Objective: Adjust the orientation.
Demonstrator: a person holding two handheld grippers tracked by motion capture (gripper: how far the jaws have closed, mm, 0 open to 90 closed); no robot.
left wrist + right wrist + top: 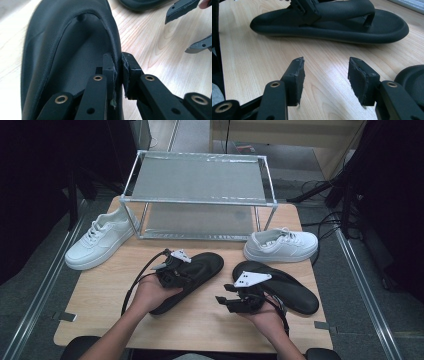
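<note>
Two black sandals lie on the wooden table. The left sandal points up and to the right. My left gripper is shut on the edge of its strap, one jaw inside the strap and one outside. The right sandal lies beside my right gripper. That gripper hovers low over bare wood between the two sandals, its jaws open with nothing between them. In the right gripper view the left sandal lies ahead.
A white sneaker rests at the table's left edge and another at the right. A two-level metal rack stands at the back. Bare wood lies along the front edge.
</note>
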